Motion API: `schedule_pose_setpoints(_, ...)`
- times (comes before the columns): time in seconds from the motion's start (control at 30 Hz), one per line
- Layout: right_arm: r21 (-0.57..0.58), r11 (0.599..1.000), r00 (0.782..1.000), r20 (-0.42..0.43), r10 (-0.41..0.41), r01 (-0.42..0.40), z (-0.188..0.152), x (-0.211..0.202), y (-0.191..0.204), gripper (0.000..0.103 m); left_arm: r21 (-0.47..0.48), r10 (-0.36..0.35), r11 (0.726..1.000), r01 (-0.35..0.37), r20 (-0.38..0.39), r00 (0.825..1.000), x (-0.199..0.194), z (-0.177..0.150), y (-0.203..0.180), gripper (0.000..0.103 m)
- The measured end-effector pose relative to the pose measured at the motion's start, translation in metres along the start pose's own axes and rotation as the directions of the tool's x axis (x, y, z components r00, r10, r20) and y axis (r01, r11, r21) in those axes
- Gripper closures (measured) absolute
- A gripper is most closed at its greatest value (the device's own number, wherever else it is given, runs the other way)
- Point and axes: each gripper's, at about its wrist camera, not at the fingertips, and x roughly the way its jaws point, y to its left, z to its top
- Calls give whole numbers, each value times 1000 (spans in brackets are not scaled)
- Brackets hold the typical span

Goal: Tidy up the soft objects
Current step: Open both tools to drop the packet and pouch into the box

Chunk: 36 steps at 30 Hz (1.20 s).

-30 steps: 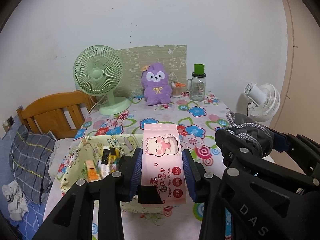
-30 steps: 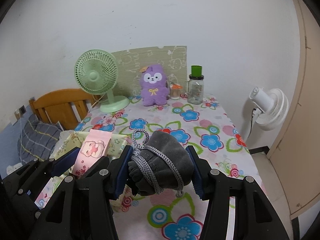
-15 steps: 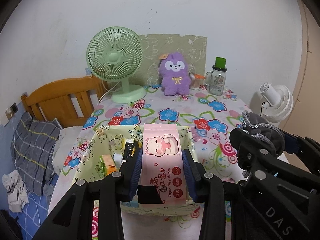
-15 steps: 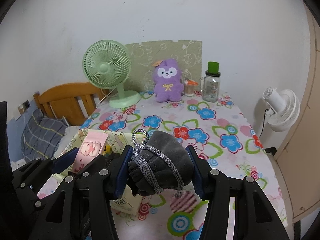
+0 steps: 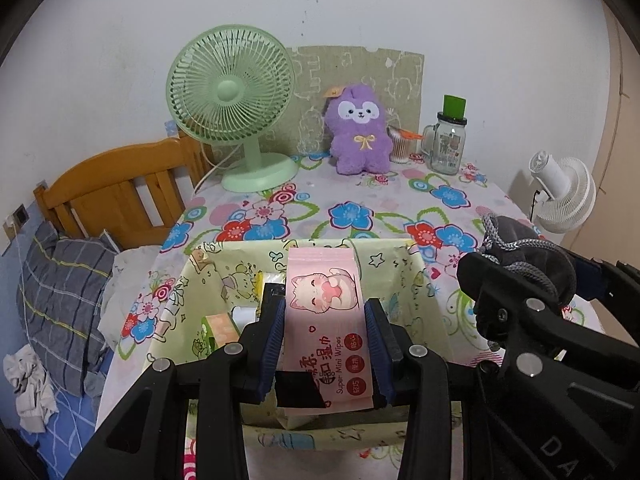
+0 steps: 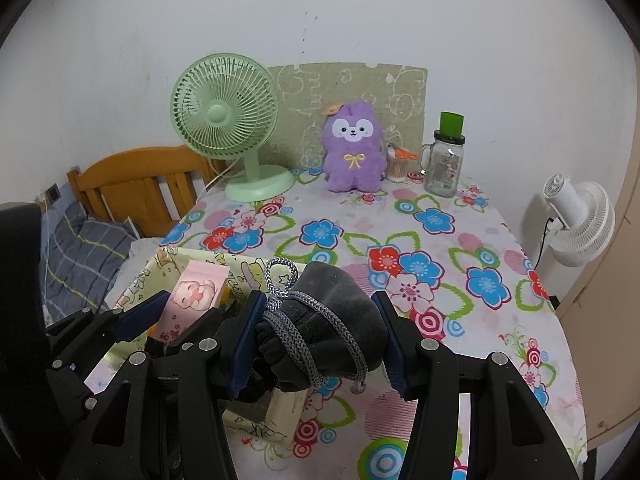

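My left gripper [image 5: 325, 322] is shut on a pink pack of wet wipes [image 5: 325, 312] and holds it over the open yellow-green fabric box [image 5: 404, 276]. The box holds several small items. My right gripper [image 6: 320, 320] is shut on a grey drawstring pouch [image 6: 332, 316] with a braided cord, just right of the box [image 6: 168, 264]. The pouch also shows in the left wrist view [image 5: 528, 252], and the wipes in the right wrist view [image 6: 194, 292]. A purple plush toy [image 5: 359, 136] stands at the back of the table.
A green desk fan [image 5: 236, 104] stands back left on the flowered tablecloth [image 5: 352, 216]. A glass jar with a green lid [image 5: 448, 140] stands back right. A white fan [image 5: 560, 192] stands off the table's right side. A wooden bed frame [image 5: 116, 188] lies left.
Both grippers have moved left and forward with their loads. The wipes pack now hangs over the middle of the box, and the box looks larger and nearer.
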Motion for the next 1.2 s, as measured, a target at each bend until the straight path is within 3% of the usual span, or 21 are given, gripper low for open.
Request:
schedule_pose_setpoints(0.07, -4, 1000, 1000, -8, 2, -2, 0, 5, 3, 46, -1, -4, 1000, 4, -8, 1000, 4, -1, 4, 53)
schedule_pose_setpoints(0.13, -8, 1000, 1000, -13, 10, -10, -1, 10, 7, 46, 3, 3, 1000, -3, -10, 1000, 8, -3, 7, 35)
schedule_pose_setpoints(0.43, -26, 998, 998, -24, 56, -57, 2, 28, 19, 46, 37, 29, 999, -28, -9, 1000, 11, -9, 13, 15)
schedule_pose_setpoints(0.6, -31, 996, 996, -26, 81, -82, 1, 33, 25, 46, 39, 27, 999, -26, -11, 1000, 12, -10, 17, 11)
schedule_pose_setpoints(1.2, -33, 988, 988, -56, 147, -149, 0, 62, 45, 45, 15, 60, 998, -60, -48, 997, 20, -14, 34, 9)
